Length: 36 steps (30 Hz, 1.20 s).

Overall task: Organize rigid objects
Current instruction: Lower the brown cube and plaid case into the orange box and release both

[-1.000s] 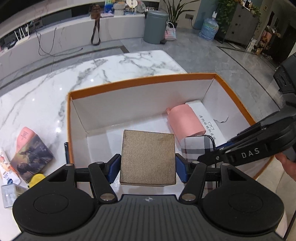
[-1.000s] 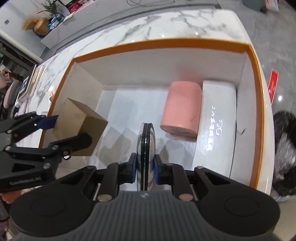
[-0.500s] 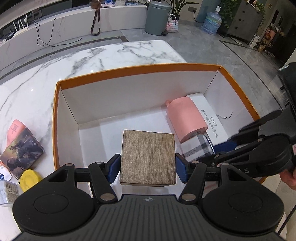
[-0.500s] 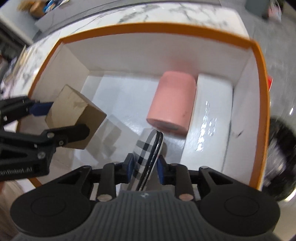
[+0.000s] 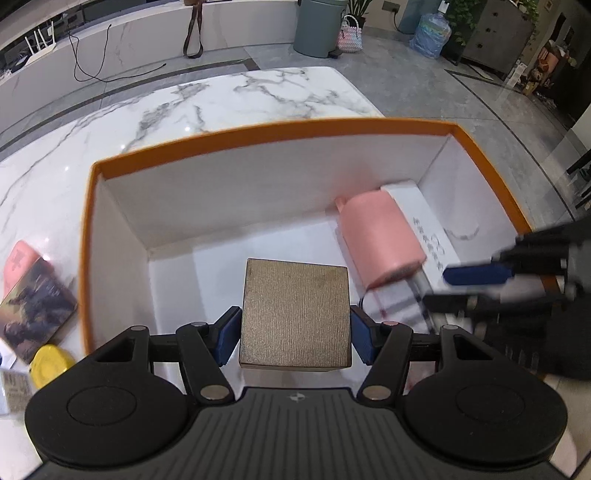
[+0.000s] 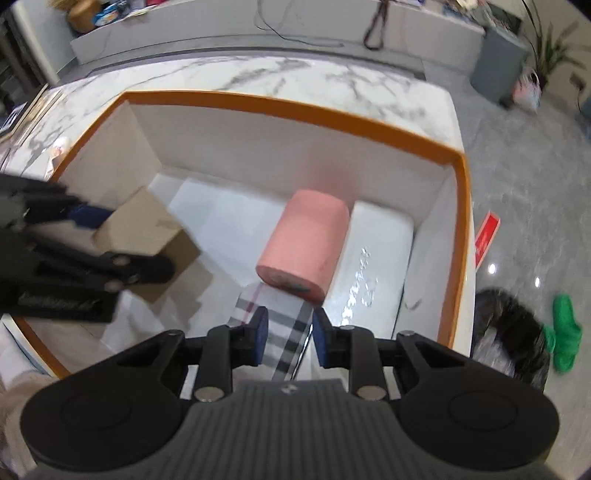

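The left gripper [image 5: 294,334] squeezes the brown box [image 5: 295,314] over the bin [image 5: 258,134] (ready to drop in). The right gripper's [image 6: 289,334] jaws are closing, not touching the plaid case [image 6: 284,332] lying inside.

Grey bin [image 5: 317,26], water jug [image 5: 430,35], black bag [image 6: 511,336], green cloth [image 6: 565,338]

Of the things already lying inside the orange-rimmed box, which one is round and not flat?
The pink cylinder, lying on its side between the flat white box and the plaid case.
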{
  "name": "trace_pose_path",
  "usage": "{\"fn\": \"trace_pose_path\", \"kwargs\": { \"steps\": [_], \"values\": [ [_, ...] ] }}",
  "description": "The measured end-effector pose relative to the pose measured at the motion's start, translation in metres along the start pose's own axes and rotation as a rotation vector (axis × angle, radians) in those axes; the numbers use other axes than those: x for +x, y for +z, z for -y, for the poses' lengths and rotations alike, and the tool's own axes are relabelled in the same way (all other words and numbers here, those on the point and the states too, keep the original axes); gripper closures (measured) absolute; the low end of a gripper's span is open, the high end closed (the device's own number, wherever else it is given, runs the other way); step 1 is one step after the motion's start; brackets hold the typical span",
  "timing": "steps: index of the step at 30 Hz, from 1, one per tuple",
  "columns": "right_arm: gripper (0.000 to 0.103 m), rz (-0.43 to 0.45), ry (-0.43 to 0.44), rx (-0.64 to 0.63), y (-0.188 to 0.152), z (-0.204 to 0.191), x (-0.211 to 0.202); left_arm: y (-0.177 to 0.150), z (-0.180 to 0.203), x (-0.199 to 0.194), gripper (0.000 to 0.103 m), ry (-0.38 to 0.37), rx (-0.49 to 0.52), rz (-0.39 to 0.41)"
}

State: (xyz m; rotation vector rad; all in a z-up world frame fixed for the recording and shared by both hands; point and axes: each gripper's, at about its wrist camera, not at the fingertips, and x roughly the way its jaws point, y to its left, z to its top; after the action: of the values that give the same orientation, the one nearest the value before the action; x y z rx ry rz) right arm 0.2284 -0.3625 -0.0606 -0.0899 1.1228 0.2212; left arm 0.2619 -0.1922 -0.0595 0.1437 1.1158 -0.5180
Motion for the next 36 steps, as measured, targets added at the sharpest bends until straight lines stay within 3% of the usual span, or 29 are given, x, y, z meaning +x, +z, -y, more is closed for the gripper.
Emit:
{"fn": "trace_pose_path", "kwargs": {
  "steps": [5, 12, 19, 26, 29, 34, 36],
  "values": [
    [0.078, 0.031, -0.015, -0.084, 0.005, -0.006, 0.004, 0.026, -0.002, 0.022, 0.033, 0.003, -0.121, -0.03],
    [0.075, 0.012, -0.023, -0.158, 0.014, -0.006, 0.014, 0.041, 0.0, 0.047, 0.033, 0.025, -0.192, -0.04],
    [0.073, 0.011, -0.03, -0.152, 0.01, -0.003, 0.015, 0.045, -0.008, 0.057, 0.029, -0.001, -0.285, -0.046],
    [0.071, 0.018, -0.034, -0.16, 0.009, -0.006, 0.015, 0.042, -0.013, 0.034, 0.023, -0.067, -0.196, -0.051],
    [0.071, 0.027, -0.029, -0.164, 0.011, -0.007, 0.013, 0.04, -0.011, 0.026, 0.03, -0.061, -0.112, -0.081],
    [0.071, 0.022, -0.041, -0.185, 0.008, -0.009, 0.013, 0.033, -0.002, 0.027, 0.041, -0.015, 0.053, -0.071],
    [0.071, 0.017, -0.047, -0.176, 0.007, -0.009, 0.015, 0.031, 0.002, 0.031, 0.045, -0.034, 0.11, -0.05]
  ]
}}
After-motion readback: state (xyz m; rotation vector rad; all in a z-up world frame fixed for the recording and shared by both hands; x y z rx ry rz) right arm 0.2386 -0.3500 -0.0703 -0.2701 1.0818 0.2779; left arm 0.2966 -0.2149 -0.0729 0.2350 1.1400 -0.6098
